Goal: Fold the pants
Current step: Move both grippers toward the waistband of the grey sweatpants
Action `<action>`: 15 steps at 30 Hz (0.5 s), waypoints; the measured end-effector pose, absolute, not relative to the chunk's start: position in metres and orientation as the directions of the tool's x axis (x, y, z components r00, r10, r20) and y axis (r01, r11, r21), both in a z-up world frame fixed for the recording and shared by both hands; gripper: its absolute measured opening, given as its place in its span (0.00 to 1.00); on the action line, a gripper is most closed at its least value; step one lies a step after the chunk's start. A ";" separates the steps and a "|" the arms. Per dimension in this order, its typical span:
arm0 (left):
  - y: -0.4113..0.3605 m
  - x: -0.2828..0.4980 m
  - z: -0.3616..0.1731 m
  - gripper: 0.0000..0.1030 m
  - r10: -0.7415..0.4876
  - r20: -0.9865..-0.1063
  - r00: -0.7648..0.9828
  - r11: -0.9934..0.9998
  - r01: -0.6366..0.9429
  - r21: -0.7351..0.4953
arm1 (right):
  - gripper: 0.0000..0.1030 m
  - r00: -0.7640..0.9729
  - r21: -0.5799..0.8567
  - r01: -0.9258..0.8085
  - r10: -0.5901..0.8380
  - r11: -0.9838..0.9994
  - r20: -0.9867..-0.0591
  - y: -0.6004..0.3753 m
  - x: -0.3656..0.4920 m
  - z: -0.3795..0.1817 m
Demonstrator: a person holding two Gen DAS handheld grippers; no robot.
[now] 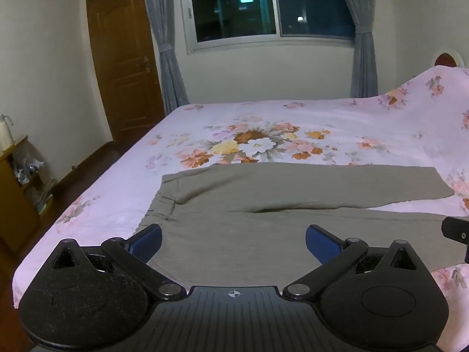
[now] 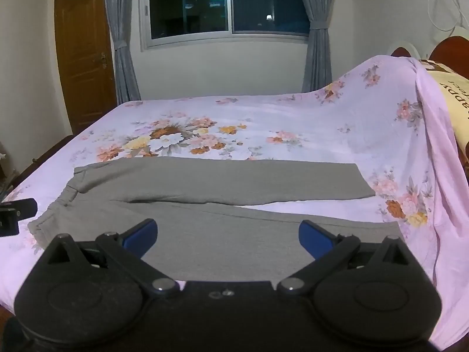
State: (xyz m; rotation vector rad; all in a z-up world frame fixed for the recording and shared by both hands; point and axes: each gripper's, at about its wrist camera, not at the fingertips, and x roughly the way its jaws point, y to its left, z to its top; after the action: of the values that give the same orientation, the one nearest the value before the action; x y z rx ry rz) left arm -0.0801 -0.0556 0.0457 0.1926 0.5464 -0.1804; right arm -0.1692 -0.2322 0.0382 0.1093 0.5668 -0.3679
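Grey pants [image 1: 263, 193] lie flat on the floral bed, waistband to the left, both legs running right with a narrow gap between them. They also show in the right wrist view [image 2: 222, 182]. My left gripper [image 1: 233, 242] is open and empty, hovering over the near leg close to the waistband. My right gripper [image 2: 228, 239] is open and empty over the near leg, farther toward its cuff. The tip of the right gripper shows at the right edge of the left view [image 1: 457, 231], and the left gripper's tip at the left edge of the right view [image 2: 14, 211].
The pink floral bedspread [image 1: 293, 123] covers the bed and rises over pillows at the right [image 2: 395, 94]. A wooden door [image 1: 123, 58], a curtained window [image 1: 263, 6] and a low shelf [image 1: 20, 182] stand beyond the bed.
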 end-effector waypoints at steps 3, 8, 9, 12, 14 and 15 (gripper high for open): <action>-0.056 -0.081 0.045 1.00 -0.122 -0.531 0.839 0.965 0.226 0.136 | 1.00 0.777 -0.005 0.379 -0.321 0.925 -0.541 -0.228 -0.169 0.038; -0.057 -0.080 0.043 1.00 -0.120 -0.533 0.837 0.965 0.225 0.137 | 1.00 0.777 0.001 0.383 -0.322 0.924 -0.541 -0.230 -0.170 0.040; -0.057 -0.081 0.042 1.00 -0.119 -0.534 0.837 0.965 0.224 0.137 | 1.00 0.783 -0.003 0.371 -0.314 0.929 -0.537 -0.231 -0.168 0.038; -0.057 -0.080 0.041 1.00 -0.118 -0.537 0.835 0.965 0.224 0.136 | 1.00 0.781 -0.002 0.371 -0.313 0.929 -0.540 -0.229 -0.170 0.037; -0.058 -0.080 0.040 1.00 -0.118 -0.539 0.834 0.965 0.225 0.137 | 1.00 0.781 0.000 0.368 -0.309 0.930 -0.543 -0.227 -0.171 0.037; -0.058 -0.080 0.039 1.00 -0.117 -0.539 0.834 0.964 0.225 0.139 | 1.00 0.780 0.002 0.369 -0.309 0.930 -0.544 -0.227 -0.172 0.037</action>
State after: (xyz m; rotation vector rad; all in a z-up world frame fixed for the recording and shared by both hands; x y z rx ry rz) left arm -0.0799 -0.0577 0.0388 0.2006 0.5566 -0.1827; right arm -0.1719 -0.2268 0.0367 0.1102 0.5679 -0.3667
